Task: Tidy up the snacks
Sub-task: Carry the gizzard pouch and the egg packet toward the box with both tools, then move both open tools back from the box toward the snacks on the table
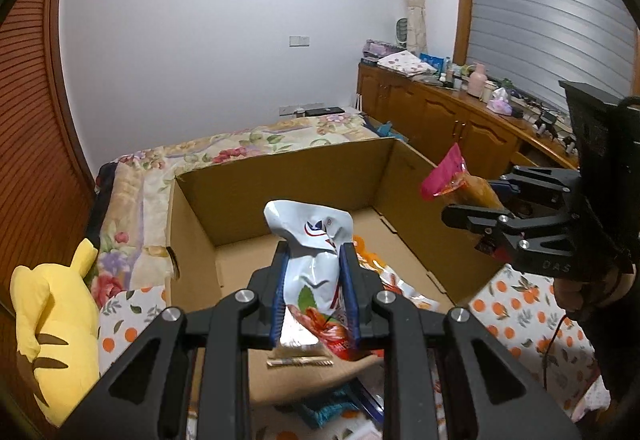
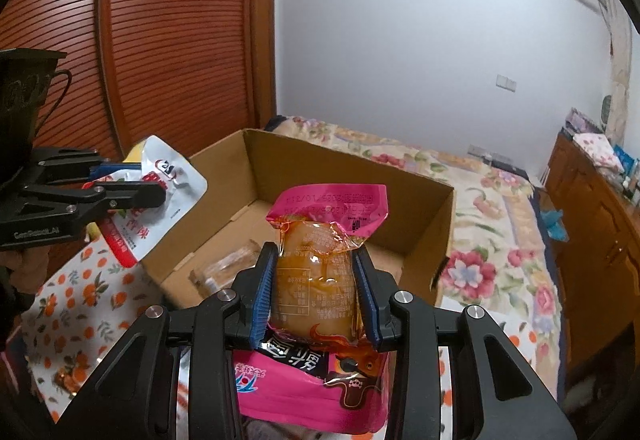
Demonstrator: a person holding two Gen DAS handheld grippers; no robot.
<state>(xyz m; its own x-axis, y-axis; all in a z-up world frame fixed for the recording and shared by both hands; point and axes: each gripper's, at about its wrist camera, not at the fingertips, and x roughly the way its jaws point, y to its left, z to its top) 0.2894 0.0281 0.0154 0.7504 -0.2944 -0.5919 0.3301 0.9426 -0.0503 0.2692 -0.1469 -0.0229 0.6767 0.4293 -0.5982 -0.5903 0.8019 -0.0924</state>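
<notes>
Left claw (image 1: 316,292) clamps a white snack pouch (image 1: 310,260) above the cardboard box (image 1: 280,176). Right claw (image 2: 316,296) grips a pink-topped orange packet (image 2: 320,264). Only the right view shows a wrapped bar (image 2: 224,268) at 9 o'clock inside the box.

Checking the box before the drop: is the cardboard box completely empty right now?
No, the right wrist view shows a clear-wrapped brown snack already lying on the floor of the cardboard box.
</notes>
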